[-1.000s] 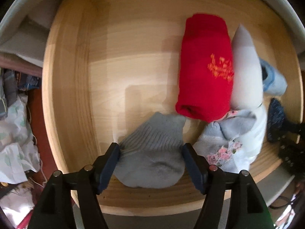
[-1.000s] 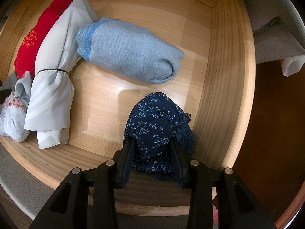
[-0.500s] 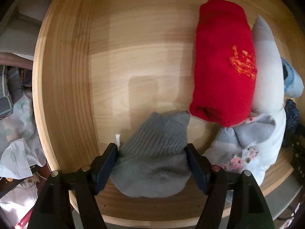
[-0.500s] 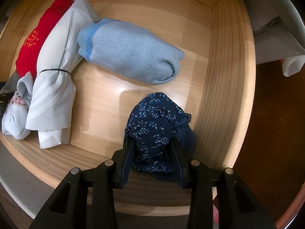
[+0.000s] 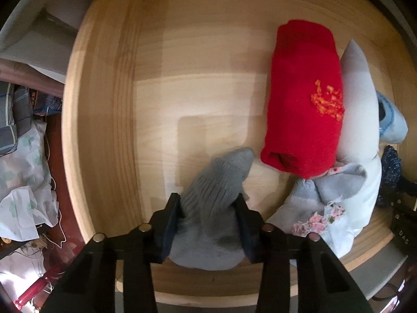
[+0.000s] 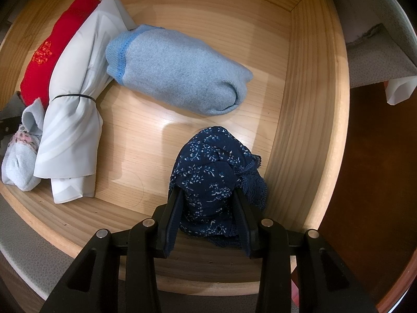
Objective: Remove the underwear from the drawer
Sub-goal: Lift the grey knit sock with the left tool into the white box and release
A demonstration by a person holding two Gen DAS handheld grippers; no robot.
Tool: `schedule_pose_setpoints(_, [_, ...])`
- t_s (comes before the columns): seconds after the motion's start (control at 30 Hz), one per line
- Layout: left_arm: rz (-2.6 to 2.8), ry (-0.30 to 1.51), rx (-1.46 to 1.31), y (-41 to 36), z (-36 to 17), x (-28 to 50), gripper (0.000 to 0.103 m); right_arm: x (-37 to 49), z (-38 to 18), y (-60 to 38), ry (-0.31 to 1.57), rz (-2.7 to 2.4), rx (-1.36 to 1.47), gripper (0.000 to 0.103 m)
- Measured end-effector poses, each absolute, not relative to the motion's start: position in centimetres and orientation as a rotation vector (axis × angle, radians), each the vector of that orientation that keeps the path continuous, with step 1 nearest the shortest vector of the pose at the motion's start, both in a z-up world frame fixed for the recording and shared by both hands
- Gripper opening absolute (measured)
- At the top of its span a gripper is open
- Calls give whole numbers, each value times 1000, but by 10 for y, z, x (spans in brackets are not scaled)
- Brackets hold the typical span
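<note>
1. Left gripper point(image 5: 209, 210) jaws closing, pads already pinching the grey ribbed piece point(image 5: 213, 200), near the front wall of the wooden drawer point(image 5: 99, 120).
2. Right gripper point(image 6: 208, 203) clamped on the navy floral underwear point(image 6: 211, 172), just beside the right drawer wall.
3. Red roll point(image 5: 302, 96), white tied bundle point(image 6: 70, 120) and light blue roll point(image 6: 177, 73) crowd the middle.
4. Bare floor open at the left side, behind the grey piece.
</note>
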State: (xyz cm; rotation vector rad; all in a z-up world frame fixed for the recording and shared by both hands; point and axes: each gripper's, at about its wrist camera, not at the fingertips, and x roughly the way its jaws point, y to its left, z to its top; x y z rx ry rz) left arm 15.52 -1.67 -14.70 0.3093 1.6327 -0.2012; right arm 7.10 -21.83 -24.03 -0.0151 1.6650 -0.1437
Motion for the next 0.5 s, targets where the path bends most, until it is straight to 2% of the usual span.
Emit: schedule_pose_setpoints(0.5, [-249, 1503, 232, -7, -74, 138, 37, 73, -245, -220, 1665, -154, -30, 33])
